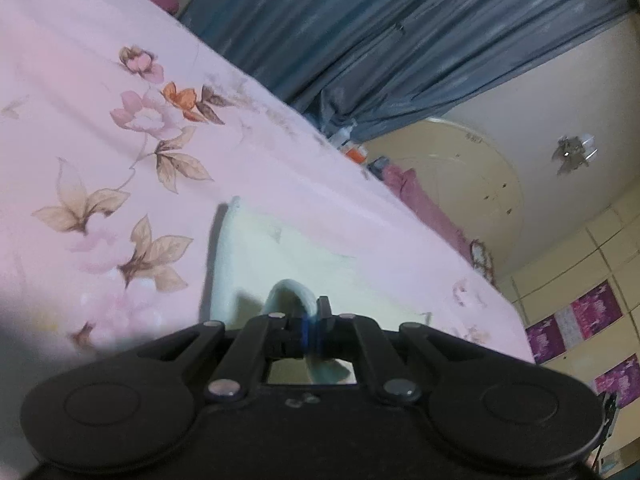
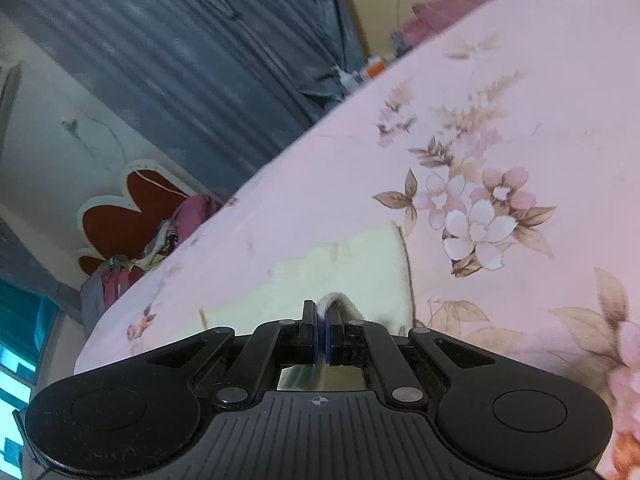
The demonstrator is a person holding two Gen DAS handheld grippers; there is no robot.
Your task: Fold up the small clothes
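Observation:
A small pale yellow-green garment point(image 1: 272, 256) lies flat on the pink floral bedsheet point(image 1: 100, 120). My left gripper point(image 1: 310, 322) is shut on a raised fold of the garment's near edge. In the right wrist view the same garment point(image 2: 340, 276) lies on the sheet point(image 2: 500, 120). My right gripper point(image 2: 322, 326) is shut on another pinched fold of its near edge. Both grippers hold the cloth a little above the bed.
The bed's far edge runs diagonally across both views. Behind it hang blue-grey curtains point(image 1: 380, 32). Purple cloth point(image 1: 424, 204) lies by the bed's edge. A red heart-shaped headboard point(image 2: 128, 216) and bundled clothes point(image 2: 120, 276) are at the left.

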